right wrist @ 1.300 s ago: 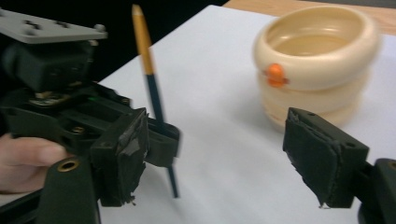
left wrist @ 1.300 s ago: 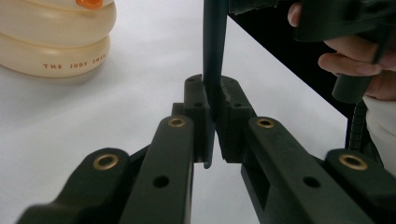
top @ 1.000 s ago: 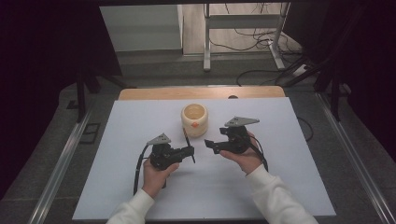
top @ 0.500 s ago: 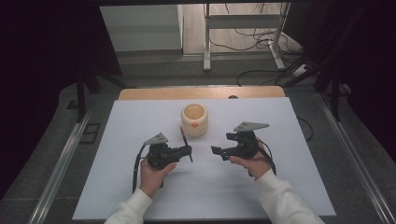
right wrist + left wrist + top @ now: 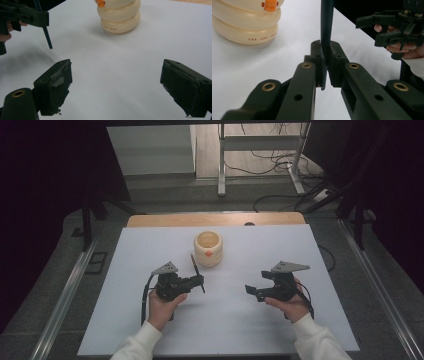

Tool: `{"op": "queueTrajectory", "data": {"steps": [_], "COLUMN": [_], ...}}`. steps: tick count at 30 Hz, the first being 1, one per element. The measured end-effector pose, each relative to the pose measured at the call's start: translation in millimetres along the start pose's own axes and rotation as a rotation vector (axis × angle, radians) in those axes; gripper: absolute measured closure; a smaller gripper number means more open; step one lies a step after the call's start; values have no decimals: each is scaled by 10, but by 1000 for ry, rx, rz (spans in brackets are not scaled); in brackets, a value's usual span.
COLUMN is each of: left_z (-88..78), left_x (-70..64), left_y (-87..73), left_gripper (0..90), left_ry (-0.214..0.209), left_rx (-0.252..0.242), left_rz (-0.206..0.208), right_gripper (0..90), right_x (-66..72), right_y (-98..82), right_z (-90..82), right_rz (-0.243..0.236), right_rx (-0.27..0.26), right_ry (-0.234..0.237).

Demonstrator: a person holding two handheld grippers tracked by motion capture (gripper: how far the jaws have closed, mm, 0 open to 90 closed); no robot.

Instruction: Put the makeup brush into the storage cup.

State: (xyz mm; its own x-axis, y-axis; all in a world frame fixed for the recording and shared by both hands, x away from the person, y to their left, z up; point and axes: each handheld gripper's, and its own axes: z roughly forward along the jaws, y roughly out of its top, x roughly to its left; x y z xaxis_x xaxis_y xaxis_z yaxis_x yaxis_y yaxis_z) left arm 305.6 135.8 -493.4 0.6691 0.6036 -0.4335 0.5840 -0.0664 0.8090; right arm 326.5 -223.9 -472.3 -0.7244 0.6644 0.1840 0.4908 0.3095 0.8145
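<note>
My left gripper [image 5: 198, 281] is shut on a thin dark stick [image 5: 196, 269], which stands up between its pads [image 5: 318, 62] in the left gripper view and crosses them in the high view. A cream, ringed cup with an orange duck bill [image 5: 208, 248] stands just beyond the stick [image 5: 327, 25]. My right gripper [image 5: 251, 292] is off to the right, low over the white table. Its jaws have just been opening and now stand wide with nothing between them [image 5: 115, 87]. From the right gripper view the cup [image 5: 120, 17] is ahead and the left gripper [image 5: 37, 18] with the stick [image 5: 47, 35] is at upper left.
The white tabletop [image 5: 250, 330] ends in a wooden strip [image 5: 215, 219] at the far edge. Metal rails [image 5: 65, 300] run along both sides. Cables [image 5: 280, 160] and a table frame lie on the floor beyond. The right gripper [image 5: 369, 31] is at the upper right of the left gripper view.
My right gripper has moved right and a little down, away from the left gripper and the stick, and its jaws have widened. The left gripper and the cup have stayed put.
</note>
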Motion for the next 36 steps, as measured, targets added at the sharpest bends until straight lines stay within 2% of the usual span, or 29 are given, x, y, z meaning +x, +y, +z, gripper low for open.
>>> {"op": "queueTrajectory", "data": {"steps": [8,18,30,36], "left_z": [-15,-57,-43,-42], "left_x": [-3,14,7,5], "left_y": [30,52,122,251], "left_gripper": [841,841,841,840], "left_ry": [3,12,4,-5], "left_rx": [-6,-16,-24,-38], "left_rz": [5,11,15,12], "right_gripper": [106,94,92,91], "right_x": [-119,-139,-137,-133], "right_y": [-198,-347,-363,-362], "right_z": [-163,-226,-235,-250], "right_rz": [24,-13,-22,-27], "right_rx": [6,27,30,26], "right_ry": [-36,-52,-64,-66]}}
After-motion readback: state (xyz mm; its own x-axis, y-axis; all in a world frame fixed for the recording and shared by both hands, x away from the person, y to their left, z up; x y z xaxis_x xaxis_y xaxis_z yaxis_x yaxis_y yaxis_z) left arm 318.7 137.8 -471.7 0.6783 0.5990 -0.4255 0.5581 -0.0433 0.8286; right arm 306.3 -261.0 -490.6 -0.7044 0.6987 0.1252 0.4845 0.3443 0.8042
